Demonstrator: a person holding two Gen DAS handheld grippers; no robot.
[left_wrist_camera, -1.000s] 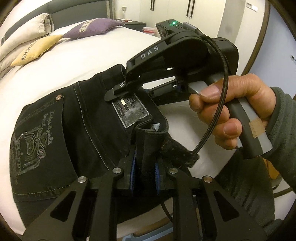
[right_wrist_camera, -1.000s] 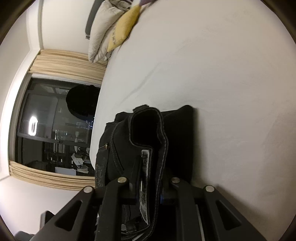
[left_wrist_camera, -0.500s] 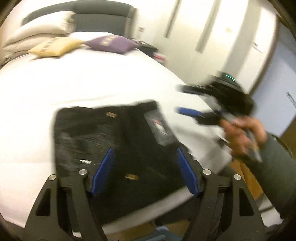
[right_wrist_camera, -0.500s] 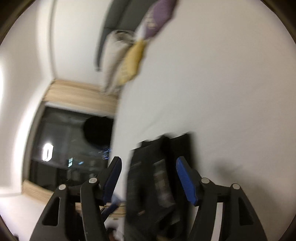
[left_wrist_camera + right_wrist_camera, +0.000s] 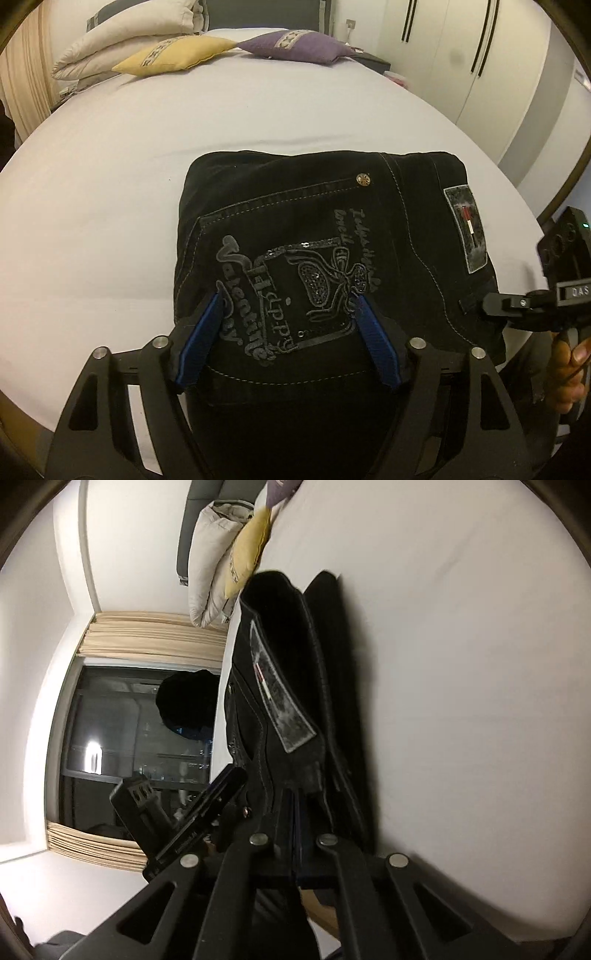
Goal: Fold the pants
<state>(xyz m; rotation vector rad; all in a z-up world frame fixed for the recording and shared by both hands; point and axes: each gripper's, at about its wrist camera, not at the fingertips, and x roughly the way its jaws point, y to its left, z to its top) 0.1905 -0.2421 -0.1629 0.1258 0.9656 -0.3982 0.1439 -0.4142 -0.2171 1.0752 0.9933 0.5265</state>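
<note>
- White bedding covers the bed (image 5: 147, 177), which fills both views; pillows are stacked at the headboard, with a yellow cushion (image 5: 173, 55) and a purple cushion (image 5: 295, 46) in front of them, wardrobe doors to one side and a dark window to the other.
- Black pants (image 5: 314, 236) lie near the bed's close edge as a compact folded block, back pocket with its embroidered design facing up, the waistband patch (image 5: 466, 229) at the right side of the stack.
- Left gripper (image 5: 286, 336) hangs over the pocket with its blue pads (image 5: 201, 343) spread wide; the jaws have just been opening, and nothing is pinched, the fabric only lying beneath and between them.
- Right gripper (image 5: 295, 812) sits at the waistband end of the stack. Its jaws have just been closing and now stand together; the right wrist view shows dark cloth right at the tips, but I cannot tell whether any layer is caught.
- The person's hand (image 5: 570, 369) on the right tool's handle shows at the edge of the left wrist view.
- Judgement: the fold looks nearly finished, and the step in hand is tidying and letting go.
- To do it well, keep the left jaws spread and clear of the raised pocket stitching when lifting, so the top layer is not dragged.
- Draw the right tool off level with the bed, so the waistband edge stays squared on the layers below.
</note>
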